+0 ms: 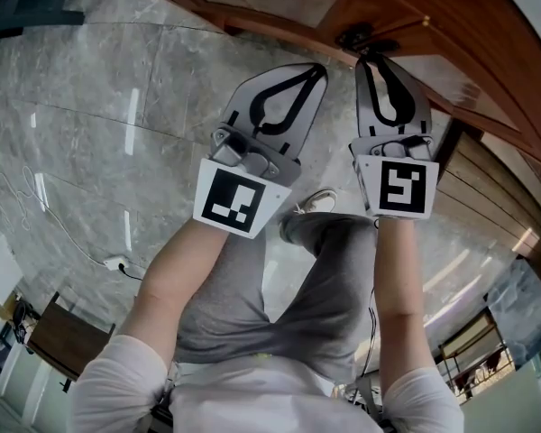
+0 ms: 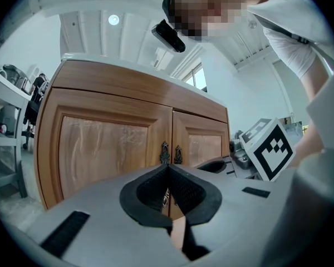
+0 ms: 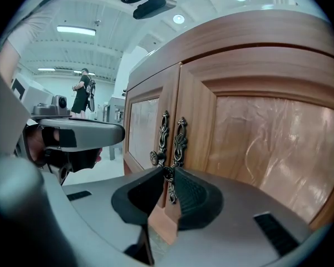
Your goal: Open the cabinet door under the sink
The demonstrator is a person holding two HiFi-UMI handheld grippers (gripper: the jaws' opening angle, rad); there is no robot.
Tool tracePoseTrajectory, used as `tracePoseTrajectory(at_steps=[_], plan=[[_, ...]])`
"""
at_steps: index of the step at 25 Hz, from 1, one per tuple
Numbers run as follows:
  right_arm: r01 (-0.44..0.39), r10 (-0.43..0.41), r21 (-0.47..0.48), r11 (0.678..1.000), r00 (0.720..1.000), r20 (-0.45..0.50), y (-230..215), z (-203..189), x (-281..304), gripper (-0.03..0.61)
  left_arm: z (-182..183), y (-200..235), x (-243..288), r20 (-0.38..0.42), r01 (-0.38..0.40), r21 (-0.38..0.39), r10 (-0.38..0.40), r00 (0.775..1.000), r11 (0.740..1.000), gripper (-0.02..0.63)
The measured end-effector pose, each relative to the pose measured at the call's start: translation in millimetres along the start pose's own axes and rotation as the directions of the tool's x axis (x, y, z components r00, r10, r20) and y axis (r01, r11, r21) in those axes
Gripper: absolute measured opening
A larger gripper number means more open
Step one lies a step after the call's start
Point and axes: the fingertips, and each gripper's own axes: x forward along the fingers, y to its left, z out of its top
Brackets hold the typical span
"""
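I am looking down in the head view at grey trousers (image 1: pixel 279 305) and a pale shoe (image 1: pixel 317 201) over a marble floor (image 1: pixel 117 106). A thin cable (image 1: pixel 63 233) is trailing across the floor at about 8 o'clock.

I am holding both grippers out toward 12 o'clock. The left gripper (image 1: pixel 317 70) is angling toward 1 o'clock. In its own view its jaws are pressing tip to tip with nothing between them, and it is hanging short of the wood, apart from it. The right gripper (image 1: pixel 371 59) is lying at 3 o'clock from it, just beside it, and is reaching the cabinet.

In the right gripper view, the right gripper's jaws are pinching together on the small round knob (image 3: pixel 168 173) at the foot of the ornate dark handle (image 3: pixel 180 141). That handle is sitting on the inner edge of the cabinet door (image 3: pixel 256 132), which is filling the view from 1 to 4 o'clock and lying flush with its neighbour. A second handle (image 3: pixel 163 132) is standing just beside it at 9 o'clock, on the other door (image 3: pixel 142 127).

Farther off at 10 o'clock, a person (image 3: pixel 83 90) is standing in a bright hall.
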Motion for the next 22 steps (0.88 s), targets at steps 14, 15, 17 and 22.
tracePoseTrajectory(at_steps=[14, 15, 17, 22], plan=[[-0.026, 0.027, 0.040, 0.999, 0.999, -0.026, 13, -8, -14, 0.072, -9, -7, -3, 0.018, 0.011, 0.006, -0.011, 1.000, 1.000, 0.011], [-0.029, 0.030, 0.038, 0.999, 0.999, -0.026, 15, -8, -15, 0.073, -10, -9, -4, 0.016, 0.014, 0.005, -0.014, 1.000, 1.000, 0.011], [-0.032, 0.032, 0.030, 0.999, 0.999, -0.006, 16, -4, -17, 0.072, -10, -13, -4, 0.013, 0.018, 0.004, -0.019, 1.000, 1.000, 0.011], [-0.035, 0.034, 0.033, 0.999, 0.999, 0.018, 16, -1, -20, 0.072, -11, -19, 0, 0.015, 0.032, 0.013, -0.032, 0.999, 0.999, 0.011]])
